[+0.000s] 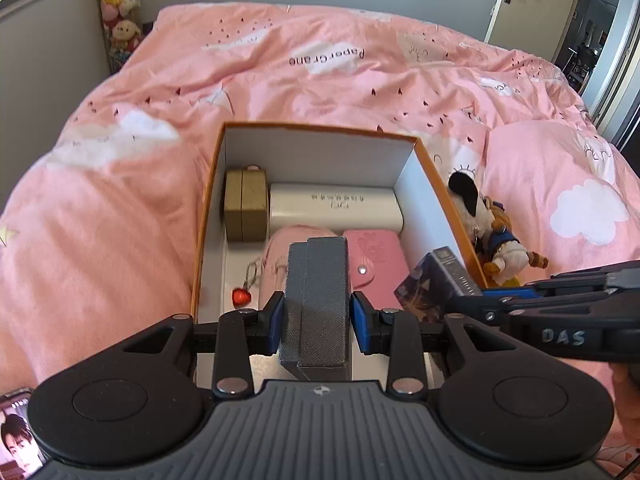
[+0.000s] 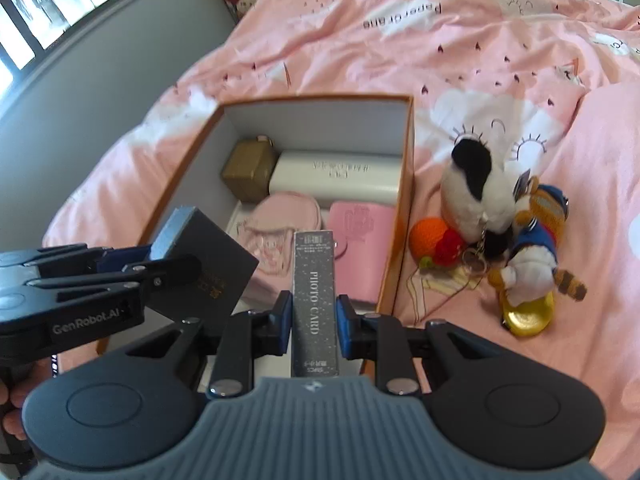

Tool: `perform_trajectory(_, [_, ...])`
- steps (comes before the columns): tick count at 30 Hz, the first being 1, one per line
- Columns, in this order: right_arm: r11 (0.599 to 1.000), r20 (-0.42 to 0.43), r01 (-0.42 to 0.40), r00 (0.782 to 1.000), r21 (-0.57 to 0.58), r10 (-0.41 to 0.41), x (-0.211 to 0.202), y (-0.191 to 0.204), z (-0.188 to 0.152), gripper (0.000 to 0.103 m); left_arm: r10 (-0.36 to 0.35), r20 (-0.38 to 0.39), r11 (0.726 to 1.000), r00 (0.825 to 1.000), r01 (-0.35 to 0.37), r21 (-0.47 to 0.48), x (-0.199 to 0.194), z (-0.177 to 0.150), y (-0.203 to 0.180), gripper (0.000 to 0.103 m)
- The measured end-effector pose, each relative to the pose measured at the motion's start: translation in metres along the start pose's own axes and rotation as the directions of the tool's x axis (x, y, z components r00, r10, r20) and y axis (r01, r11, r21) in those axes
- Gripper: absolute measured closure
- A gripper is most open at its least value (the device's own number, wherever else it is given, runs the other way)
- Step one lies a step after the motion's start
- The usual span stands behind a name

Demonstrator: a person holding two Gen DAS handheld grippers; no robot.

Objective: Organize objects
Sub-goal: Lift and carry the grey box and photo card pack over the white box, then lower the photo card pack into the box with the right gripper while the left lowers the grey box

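Left wrist view: left gripper [image 1: 318, 312] clamps a grey box [image 1: 316, 304], right gripper [image 2: 313, 322] clamps a card box [image 2: 314, 304], both over the orange box [image 1: 208, 216]; next, lower them toward six o'clock's free floor.

Both wrist views look down, close, into the orange box [image 1: 208, 200] [image 2: 406, 184] on the pink bed [image 1: 120, 200] [image 2: 520, 40], seemingly from its near end

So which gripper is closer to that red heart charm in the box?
Left. The left gripper hangs over the box's near left part, just right of the red heart charm; the right gripper is over the box's right side.
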State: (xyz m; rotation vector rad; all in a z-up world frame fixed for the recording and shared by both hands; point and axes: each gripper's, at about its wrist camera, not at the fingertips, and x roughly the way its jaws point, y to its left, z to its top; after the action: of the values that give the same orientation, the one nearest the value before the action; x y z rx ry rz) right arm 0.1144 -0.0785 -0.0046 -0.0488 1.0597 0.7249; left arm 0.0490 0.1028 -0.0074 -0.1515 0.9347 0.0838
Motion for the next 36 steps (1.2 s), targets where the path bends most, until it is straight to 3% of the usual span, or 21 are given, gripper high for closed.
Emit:
perform_trajectory(5, [0.997, -0.041, 0.076, 0.996, -0.018, -0.077, 0.02, 0.009, -0.007, 0.079, -0.063, -0.036, 0.998, 0.997, 0.063, -0.012, 0.007, -0.009, 0.0, 0.064])
perform_trajectory(11, [0.982, -0.06, 0.158, 0.985, -0.106, -0.165, 0.035, 0.025, -0.012, 0.079, -0.086, -0.08, 0.996, 0.993, 0.083, -0.036, 0.022, -0.018, 0.001, 0.064])
perform_trajectory(22, [0.915, -0.092, 0.331, 0.929, -0.228, -0.359, 0.062, 0.043, -0.013, 0.08, -0.104, -0.115, 0.992, 0.988, 0.094, -0.09, 0.037, -0.025, 0.013, 0.064])
perform_trajectory(33, [0.912, -0.099, 0.316, 0.931, -0.261, -0.35, 0.061, 0.046, -0.014, 0.08, -0.105, -0.12, 0.991, 0.987, 0.094, -0.099, 0.04, -0.025, 0.015, 0.064])
perform_trajectory(36, [0.914, -0.08, 0.319, 0.934, -0.251, -0.348, 0.054, 0.046, -0.012, 0.07, -0.116, -0.129, 0.989, 0.985, 0.102, -0.111, 0.041, -0.026, 0.016, 0.064])
